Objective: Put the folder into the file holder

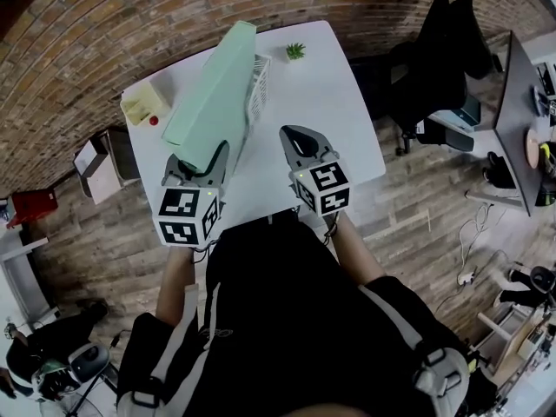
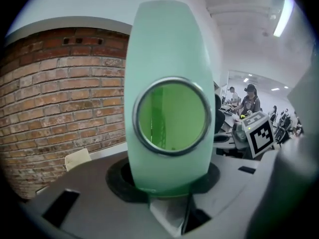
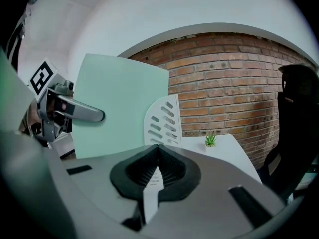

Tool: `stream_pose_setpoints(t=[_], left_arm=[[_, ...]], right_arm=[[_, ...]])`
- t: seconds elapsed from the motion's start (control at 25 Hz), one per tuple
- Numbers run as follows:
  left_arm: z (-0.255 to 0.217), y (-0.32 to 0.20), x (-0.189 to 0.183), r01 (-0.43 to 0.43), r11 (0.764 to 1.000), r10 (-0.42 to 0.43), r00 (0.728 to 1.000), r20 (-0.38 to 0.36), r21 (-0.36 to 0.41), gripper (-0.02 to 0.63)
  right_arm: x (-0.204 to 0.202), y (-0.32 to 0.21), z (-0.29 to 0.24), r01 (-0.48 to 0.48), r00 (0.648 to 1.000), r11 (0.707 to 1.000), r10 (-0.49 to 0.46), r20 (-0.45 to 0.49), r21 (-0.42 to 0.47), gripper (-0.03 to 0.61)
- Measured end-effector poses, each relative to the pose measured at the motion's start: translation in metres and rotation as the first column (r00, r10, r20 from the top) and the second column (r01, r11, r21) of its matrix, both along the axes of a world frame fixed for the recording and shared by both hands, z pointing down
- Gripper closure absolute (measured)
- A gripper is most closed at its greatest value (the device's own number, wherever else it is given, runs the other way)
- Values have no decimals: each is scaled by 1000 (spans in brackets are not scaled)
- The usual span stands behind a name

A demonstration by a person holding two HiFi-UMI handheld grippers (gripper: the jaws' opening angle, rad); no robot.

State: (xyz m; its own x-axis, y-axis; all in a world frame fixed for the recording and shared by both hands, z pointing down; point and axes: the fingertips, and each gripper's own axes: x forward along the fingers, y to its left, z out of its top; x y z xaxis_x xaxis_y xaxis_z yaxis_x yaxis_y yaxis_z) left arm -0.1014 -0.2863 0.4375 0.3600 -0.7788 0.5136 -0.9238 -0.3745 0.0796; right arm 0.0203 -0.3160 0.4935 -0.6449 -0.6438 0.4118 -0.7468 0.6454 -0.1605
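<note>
The left hand-held gripper (image 1: 208, 159) is squeezing the narrow back end of the green folder (image 1: 213, 102), below its round ring hole. The folder looks stiff, smooth and fairly light, so that end seems a good place to hold it, though it may wobble. It slants up just beside the white file holder (image 1: 259, 89), near the tabletop's (image 1: 321, 94) far edge. The right hand-held gripper (image 1: 300, 142) is closed and empty, pointing forward and slightly down.
</note>
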Motion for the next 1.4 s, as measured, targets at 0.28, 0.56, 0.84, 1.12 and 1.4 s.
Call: stream_pose_setpoints(t=[0.28, 0.56, 0.84, 1.12, 1.4], left_arm=[[-5, 1, -6, 74, 986, -67, 996, -50, 151, 486], [-30, -4, -11, 80, 946, -53, 994, -94, 314, 489], [-32, -16, -13, 70, 910, -17, 991, -132, 408, 489], [-17, -14, -10, 52, 900, 10, 990, -140, 434, 489], [0, -13, -6, 51, 908, 19, 986, -163, 415, 488]], right_arm=[[-3, -2, -3, 43, 999, 999, -43, 4, 11, 569], [-3, -4, -6, 52, 999, 998, -52, -9, 19, 569], [0, -2, -5, 39, 999, 999, -39, -23, 23, 569], [-1, 7, 0, 36, 999, 999, -36, -33, 8, 569], [-4, 12, 0, 37, 999, 999, -36, -39, 9, 569]])
